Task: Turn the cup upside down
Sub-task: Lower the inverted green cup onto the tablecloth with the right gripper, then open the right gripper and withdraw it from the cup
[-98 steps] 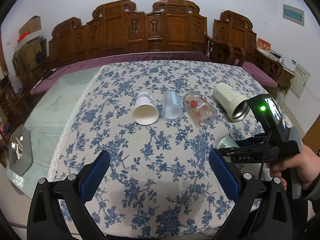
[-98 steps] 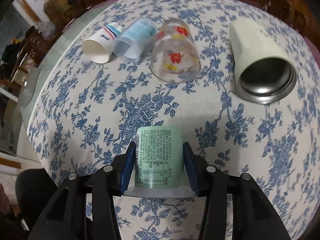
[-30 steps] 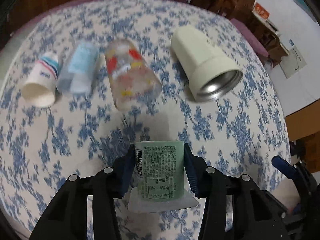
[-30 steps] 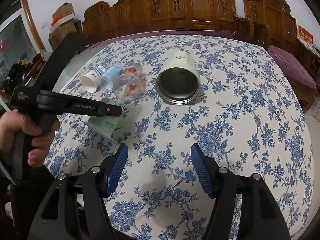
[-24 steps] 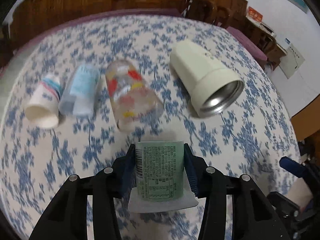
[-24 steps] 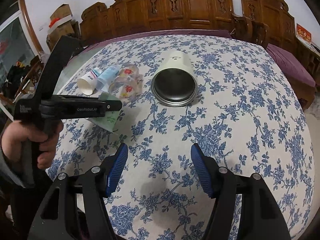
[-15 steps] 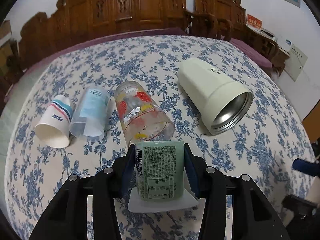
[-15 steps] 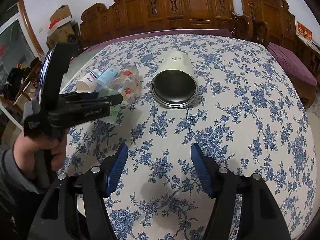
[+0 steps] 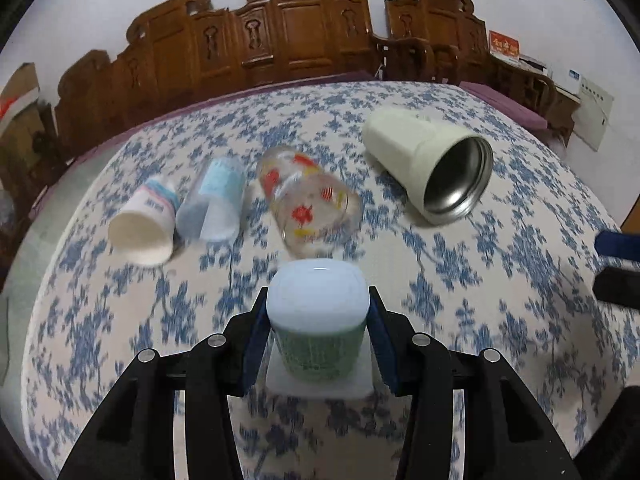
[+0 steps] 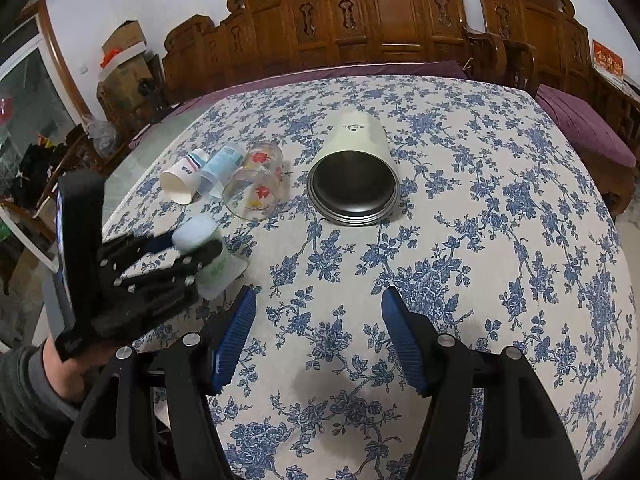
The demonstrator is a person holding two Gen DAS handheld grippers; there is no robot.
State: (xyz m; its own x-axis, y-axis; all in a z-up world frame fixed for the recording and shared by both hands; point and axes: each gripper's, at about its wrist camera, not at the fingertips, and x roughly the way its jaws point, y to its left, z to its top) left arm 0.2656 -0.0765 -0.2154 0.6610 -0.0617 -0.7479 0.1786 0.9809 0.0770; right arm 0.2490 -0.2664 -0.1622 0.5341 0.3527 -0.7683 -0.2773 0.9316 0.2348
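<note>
My left gripper [image 9: 318, 320] is shut on a green printed plastic cup [image 9: 318, 344], its white bottom facing up and away and its wide white rim toward the table. In the right wrist view the same cup [image 10: 208, 256] sits tilted in the left gripper [image 10: 182, 256] at the table's left side, rim close to the cloth. My right gripper [image 10: 316, 332] is open and empty above the front middle of the table.
Four cups lie on their sides in a row on the blue-flowered tablecloth [image 10: 500, 240]: a paper cup [image 9: 142, 220], a translucent blue cup [image 9: 216, 210], a printed glass [image 9: 310, 208] and a cream steel-lined tumbler [image 9: 432, 168]. Carved wooden chairs [image 10: 380, 20] stand behind the table.
The left gripper has turned the green cup over, from its label side facing the camera to its white bottom showing on top. The right gripper has stayed open and nearly still.
</note>
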